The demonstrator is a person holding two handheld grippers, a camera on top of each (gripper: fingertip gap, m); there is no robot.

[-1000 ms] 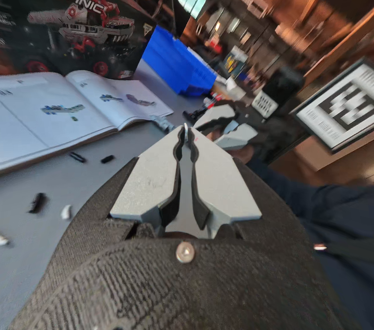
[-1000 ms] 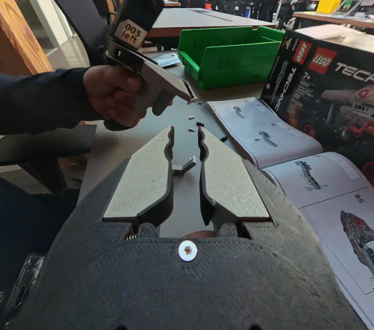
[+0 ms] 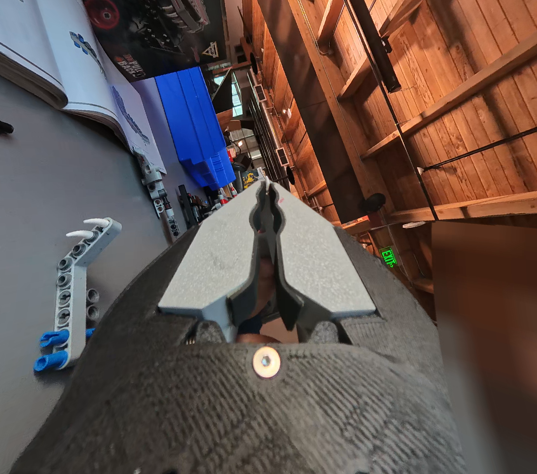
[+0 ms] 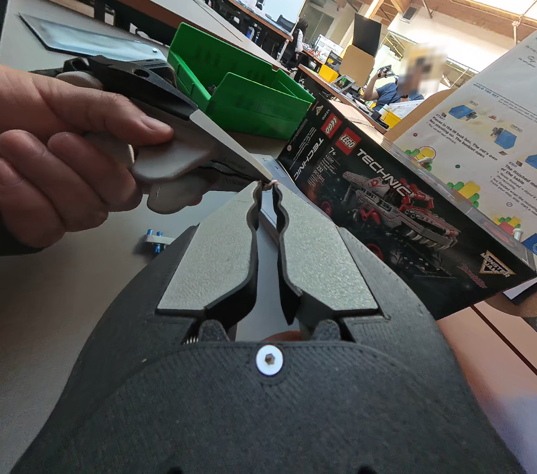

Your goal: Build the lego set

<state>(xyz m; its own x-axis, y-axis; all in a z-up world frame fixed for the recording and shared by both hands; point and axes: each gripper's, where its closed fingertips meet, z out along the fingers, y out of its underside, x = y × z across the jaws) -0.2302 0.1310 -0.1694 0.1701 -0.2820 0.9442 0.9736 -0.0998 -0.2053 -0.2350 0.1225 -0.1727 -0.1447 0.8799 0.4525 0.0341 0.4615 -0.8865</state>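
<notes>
My left gripper is shut on a small white tooth piece that pokes out of its tips. In the right wrist view the left gripper comes in from the left, held by a hand, with the tooth at its tip. My right gripper is narrowly open, its tips on either side of that tooth. A grey bent beam with two white teeth and blue pins lies on the grey table; it also shows in the right wrist view.
Another grey beam assembly lies beyond the bent beam. The open instruction booklet, the set's box, a blue bin and a green bin stand along the table's far side. A printed sheet leans at the right. My left and right fingertips are right by each other.
The left gripper has rolled onto its side and brought the tooth to the right gripper's tips. The right gripper's jaws have narrowed and it has lifted off the grey piece it hovered over.
</notes>
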